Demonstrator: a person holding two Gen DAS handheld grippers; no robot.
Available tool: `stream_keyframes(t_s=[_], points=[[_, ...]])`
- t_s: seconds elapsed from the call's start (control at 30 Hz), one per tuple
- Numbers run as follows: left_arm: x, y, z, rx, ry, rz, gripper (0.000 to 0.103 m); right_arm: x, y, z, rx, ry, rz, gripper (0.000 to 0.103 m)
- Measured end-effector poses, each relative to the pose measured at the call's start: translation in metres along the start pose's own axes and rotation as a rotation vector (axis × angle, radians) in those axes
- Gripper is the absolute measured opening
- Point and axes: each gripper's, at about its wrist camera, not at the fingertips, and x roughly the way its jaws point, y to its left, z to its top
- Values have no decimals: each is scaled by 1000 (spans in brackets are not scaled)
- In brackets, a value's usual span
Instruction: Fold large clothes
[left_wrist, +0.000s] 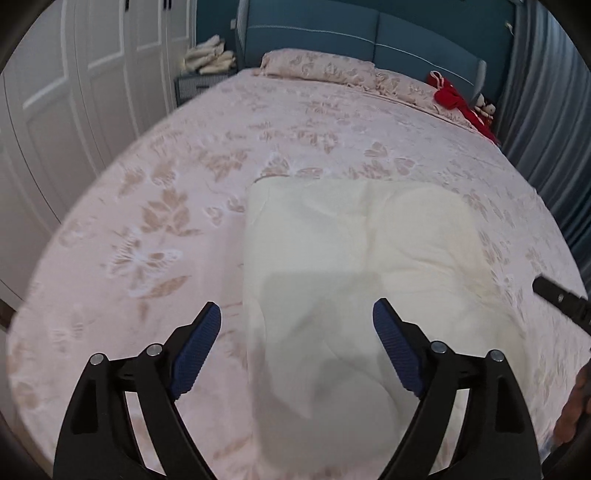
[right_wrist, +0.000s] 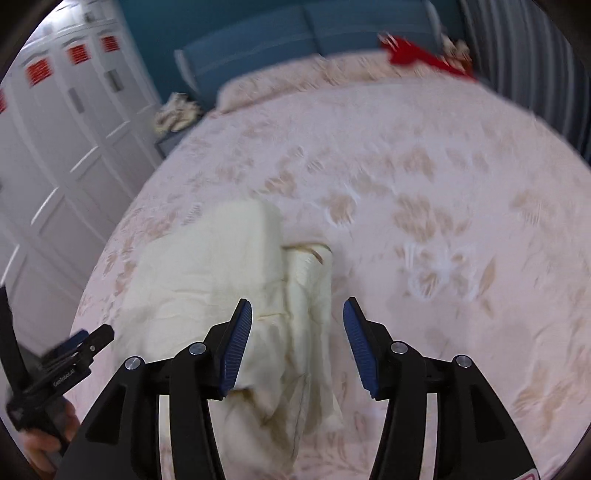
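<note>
1 cream garment (left_wrist: 354, 258) lengthwise toward headboard (left_wrist: 369, 40)

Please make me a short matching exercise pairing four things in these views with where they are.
Things:
1. cream garment
2. red cloth
3. pillow
4. wardrobe

Places:
A. left of the bed
B. against the headboard
C. near part of the bed, in front of both cameras
D. far right corner of the bed

Pairs: 1-C, 2-D, 3-B, 4-A

Left hand-held gripper (left_wrist: 297, 317) jaws wide apart above folded cream garment (left_wrist: 354, 266) on floral bedspread (left_wrist: 147, 221).
</note>
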Motion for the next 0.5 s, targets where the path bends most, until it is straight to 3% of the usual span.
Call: stream_keyframes(t_s=[0.13, 0.23, 0.37, 0.4, 0.5], points=[[-45, -14, -28, 37, -5, -4, 84, -21, 25, -1, -82, -3, 44, 48], [-57, -11, -66, 23, 50, -17, 84, -24, 37, 0, -126, 4, 40, 36], [-36, 3, -121, 42, 174, 54, 83, -11, 49, -4, -164, 70, 43, 25], [-25, 9, -131, 38, 200, 74, 78, -8, 53, -6, -173, 83, 41, 24], [-1, 23, -139, 20, 216, 122, 75, 8, 61, -17, -189, 142, 36, 22]])
